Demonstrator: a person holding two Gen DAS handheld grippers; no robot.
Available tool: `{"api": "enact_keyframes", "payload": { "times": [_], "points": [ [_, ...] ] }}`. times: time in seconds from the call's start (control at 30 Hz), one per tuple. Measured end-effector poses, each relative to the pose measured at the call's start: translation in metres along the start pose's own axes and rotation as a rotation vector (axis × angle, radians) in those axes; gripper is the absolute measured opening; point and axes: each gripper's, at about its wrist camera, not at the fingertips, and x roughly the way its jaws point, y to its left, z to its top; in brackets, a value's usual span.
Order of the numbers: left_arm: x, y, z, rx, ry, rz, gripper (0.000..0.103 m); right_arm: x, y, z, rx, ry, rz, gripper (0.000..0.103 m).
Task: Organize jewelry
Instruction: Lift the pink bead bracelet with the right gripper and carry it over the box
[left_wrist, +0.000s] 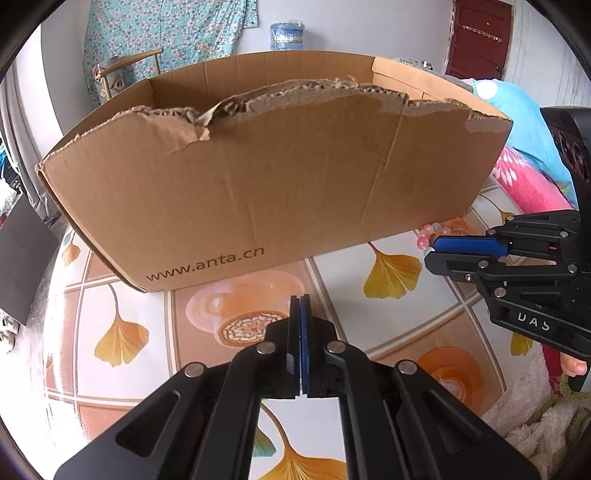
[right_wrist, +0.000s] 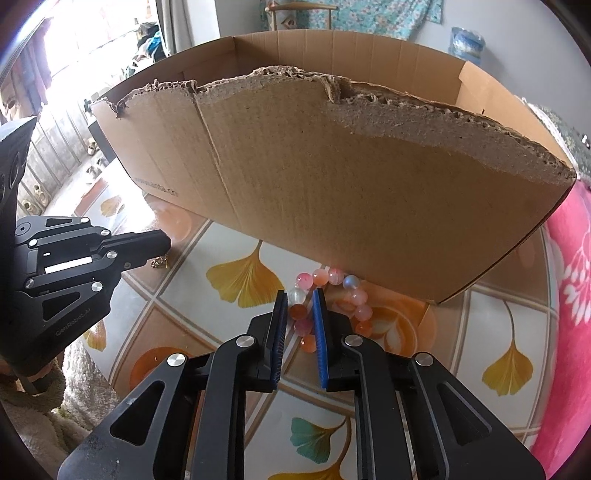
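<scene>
The left gripper (left_wrist: 300, 301) is clenched with nothing visible between its pads, though a small gold piece (right_wrist: 159, 263) lies by its tip. The box (left_wrist: 258, 177) stands behind. At right, the right gripper (right_wrist: 300, 301) straddles the bead bracelet (right_wrist: 332, 295) on the table (right_wrist: 498, 332); whether it pinches, I cannot tell. Nothing looks boxed yet.

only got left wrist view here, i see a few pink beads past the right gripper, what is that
Observer: A bead bracelet, pink, orange and clear, lying at the foot of the cardboard box.
Operator: does the right gripper have it
Observer: The right gripper straddles one side, beads between its fingers with gaps showing, not pinched.
Operator: anything by my left gripper
Observer: A small gold piece at the left gripper tip; held or not, I cannot tell.
</scene>
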Motion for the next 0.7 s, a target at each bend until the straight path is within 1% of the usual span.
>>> {"api": "enact_keyframes", "payload": {
  "times": [0.1, 0.37, 0.5, 0.57, 0.67, 0.7],
  "points": [
    [0.000, 0.001, 0.000, -0.004, -0.002, -0.005, 0.000, 0.002, 0.001, 0.002, 0.002, 0.000, -0.005, 0.008],
    [0.000, 0.004, -0.001, -0.013, -0.003, -0.011, 0.000, -0.006, -0.011, 0.003, 0.064, -0.005, 0.036, 0.007],
    [-0.003, 0.006, -0.002, -0.017, -0.011, -0.006, 0.000, -0.022, -0.019, 0.004, 0.099, -0.035, 0.052, 0.007],
    [-0.008, 0.008, -0.002, -0.025, -0.029, -0.013, 0.000, -0.034, -0.022, 0.005, 0.109, -0.058, 0.056, 0.007],
    [-0.025, 0.013, -0.002, -0.047, -0.080, -0.039, 0.000, -0.055, -0.026, 0.007, 0.116, -0.099, 0.056, 0.007],
    [-0.036, 0.015, -0.002, -0.053, -0.108, -0.050, 0.000, -0.060, -0.026, 0.007, 0.116, -0.114, 0.057, 0.007]
  ]
}}
